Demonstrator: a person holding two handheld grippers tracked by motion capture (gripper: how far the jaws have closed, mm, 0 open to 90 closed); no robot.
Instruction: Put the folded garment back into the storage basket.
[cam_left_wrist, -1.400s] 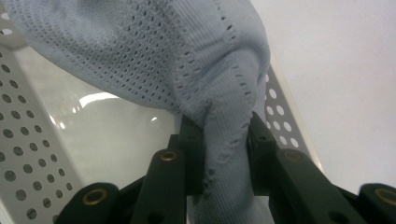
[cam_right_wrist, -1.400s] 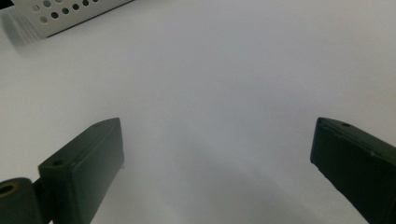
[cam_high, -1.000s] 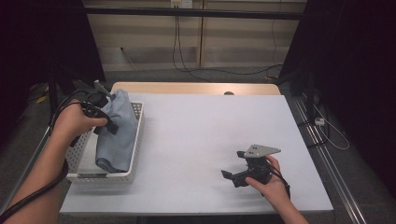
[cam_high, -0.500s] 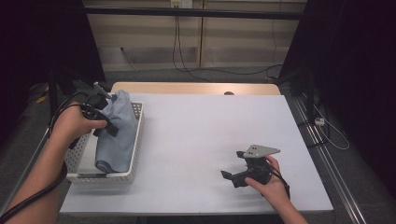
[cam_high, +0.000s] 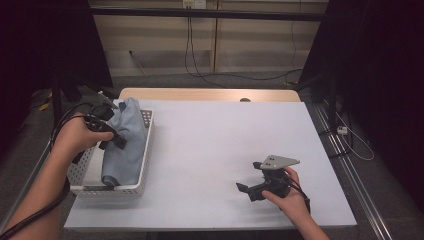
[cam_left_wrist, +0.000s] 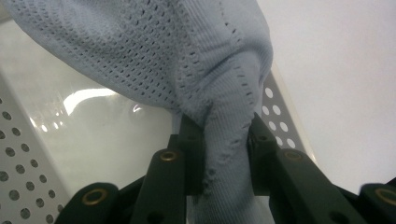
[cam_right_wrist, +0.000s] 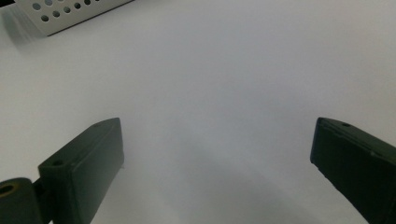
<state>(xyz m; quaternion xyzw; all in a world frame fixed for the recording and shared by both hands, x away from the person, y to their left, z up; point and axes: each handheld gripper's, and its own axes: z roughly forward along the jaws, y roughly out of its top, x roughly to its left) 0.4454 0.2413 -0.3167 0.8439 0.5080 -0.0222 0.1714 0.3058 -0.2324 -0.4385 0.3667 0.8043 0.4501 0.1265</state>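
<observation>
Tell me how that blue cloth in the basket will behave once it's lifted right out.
Probably floppy: the cloth bunches into a narrow fold where the left gripper pinches it, and in the high view it drapes down into the basket. Likely light, since its knit is thin and perforated. It may drag on the basket's rim, as its lower end lies inside.

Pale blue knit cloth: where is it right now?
High view, left side: the pale blue knit cloth hangs into the white perforated basket at the table's left edge, a bunched fold pinched by the left gripper.
</observation>
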